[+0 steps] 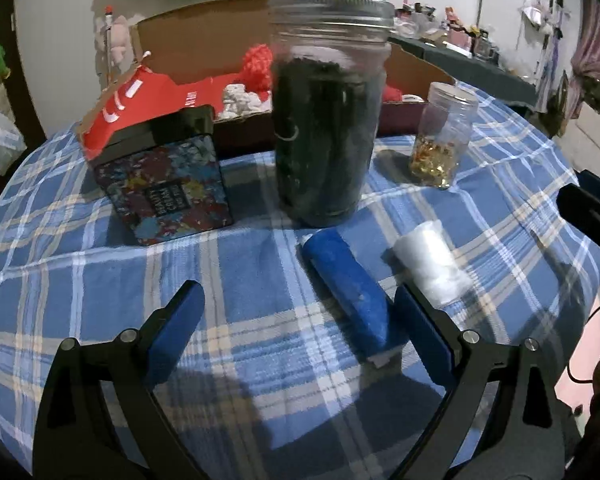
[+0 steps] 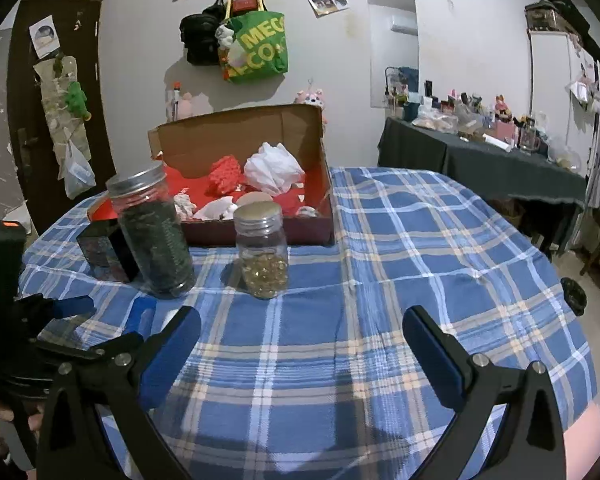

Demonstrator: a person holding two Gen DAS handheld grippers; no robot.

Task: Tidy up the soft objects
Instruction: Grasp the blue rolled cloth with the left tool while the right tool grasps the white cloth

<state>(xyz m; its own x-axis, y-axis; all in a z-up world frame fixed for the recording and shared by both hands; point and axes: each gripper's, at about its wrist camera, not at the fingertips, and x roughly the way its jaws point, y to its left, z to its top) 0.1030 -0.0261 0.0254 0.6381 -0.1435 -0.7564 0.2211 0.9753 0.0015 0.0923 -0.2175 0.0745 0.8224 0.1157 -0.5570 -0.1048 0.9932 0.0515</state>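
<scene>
Lying just ahead of the left tongs (image 1: 296, 320), close inside their right finger, the blue roll (image 1: 350, 292) runs lengthwise away toward the dark jar (image 1: 326, 120); both tongs gape empty, the right tongs (image 2: 302, 348) farther off over bare cloth.

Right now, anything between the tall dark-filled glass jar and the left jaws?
Only the blue rolled cloth, lying on the plaid tablecloth just below the tall dark-filled glass jar and running toward the left gripper, near its right finger. Seen in the left wrist view.
</scene>
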